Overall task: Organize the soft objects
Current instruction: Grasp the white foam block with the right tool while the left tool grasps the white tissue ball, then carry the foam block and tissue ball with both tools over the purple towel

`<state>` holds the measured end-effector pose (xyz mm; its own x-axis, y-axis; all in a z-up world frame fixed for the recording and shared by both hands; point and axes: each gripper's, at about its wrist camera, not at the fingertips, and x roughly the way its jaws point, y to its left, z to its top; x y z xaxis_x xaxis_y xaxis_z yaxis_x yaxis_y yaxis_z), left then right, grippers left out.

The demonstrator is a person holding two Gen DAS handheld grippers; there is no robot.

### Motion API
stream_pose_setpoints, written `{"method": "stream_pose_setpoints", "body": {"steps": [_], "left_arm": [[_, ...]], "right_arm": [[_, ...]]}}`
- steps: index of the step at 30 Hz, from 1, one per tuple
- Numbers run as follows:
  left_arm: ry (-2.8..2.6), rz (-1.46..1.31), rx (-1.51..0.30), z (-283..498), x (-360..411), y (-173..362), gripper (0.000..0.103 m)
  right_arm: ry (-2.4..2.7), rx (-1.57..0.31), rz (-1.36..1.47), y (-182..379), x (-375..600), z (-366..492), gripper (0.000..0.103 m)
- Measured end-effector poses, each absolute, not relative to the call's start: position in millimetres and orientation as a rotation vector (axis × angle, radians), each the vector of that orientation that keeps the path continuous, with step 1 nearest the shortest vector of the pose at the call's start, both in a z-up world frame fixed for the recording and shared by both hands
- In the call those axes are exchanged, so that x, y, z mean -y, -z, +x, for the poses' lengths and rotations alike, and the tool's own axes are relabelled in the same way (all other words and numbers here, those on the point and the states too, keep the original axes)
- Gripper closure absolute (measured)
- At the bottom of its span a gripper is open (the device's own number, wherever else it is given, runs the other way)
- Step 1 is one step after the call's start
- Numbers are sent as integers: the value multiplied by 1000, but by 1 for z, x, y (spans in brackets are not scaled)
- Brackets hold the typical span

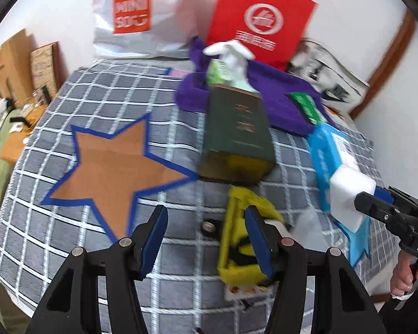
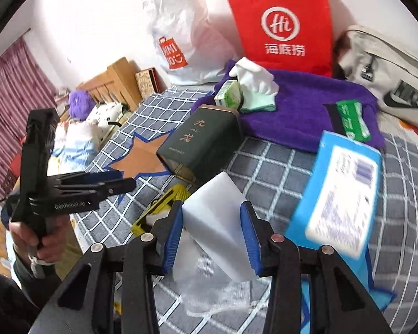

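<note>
on the bed, over the grey checked bedspread (image 2: 278, 156), everything i have to sort is laid out, so i work down from the big things. the purple towel (image 2: 306, 105) lies at the far side under the red bag (image 2: 281, 25), with a white glove (image 2: 253, 79) and a green packet (image 2: 352, 119) on it; the brown star mat (image 1: 111, 167) with its blue border lies flat to the left, bare, and i judge it a likely drop zone for the soft pieces, though nothing marks it as such. the dark green tin (image 2: 200, 142) lies tipped between the star and the towel, hard, so i leave it. the blue wipes pack (image 2: 340, 192) sits just right of my right tool (image 2: 211, 220), whose blue pads pinch a white sponge block (image 2: 211, 211) by its two side faces, lifted clear of the bedspread with a thin clear bag (image 2: 209, 275) hanging beneath. the step, as i read it, is carrying that sponge across. i would keep the squeeze light, since foam creeps out of a hard pinch, keep the wrist steady so the block does not twist, and pass above the tin. my left tool (image 1: 206, 239) is spread and holds nothing, hanging over the bedspread beside the yellow folded cloth (image 1: 242, 239), which one pad seems to overlap; i cannot tell if it touches. i would hold it aside from the crossing path.
</note>
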<state>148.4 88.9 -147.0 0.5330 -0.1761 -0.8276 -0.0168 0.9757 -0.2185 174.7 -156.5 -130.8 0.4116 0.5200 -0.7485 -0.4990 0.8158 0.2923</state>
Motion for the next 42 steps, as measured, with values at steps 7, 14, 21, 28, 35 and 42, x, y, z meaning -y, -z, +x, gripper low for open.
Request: {"method": "stream_pose_setpoints", "body": {"steps": [7,14,21,28,35,42], "left_arm": [[200,-135,-965,131,-45,152,58],[207,-129,-984,141,-32,167,62],[207,-107,-1027,154,-22,183,70],[223,-91,-1019,158,-18,185,78],[180,-158,-978,153,-40,169,79],[142,-217,-944,146,-59,158,79]], "right_arm": [[-613,-933,67,135,188,131,62],[-490,-1018,138,165,238,122,61],[-501,-1034,264,180,265,138,60],[-491,-1039,244,178,264,144,53],[-452,-1033,229,171,274,139,41],[-411,-1016,185,167,271,131,40]]}}
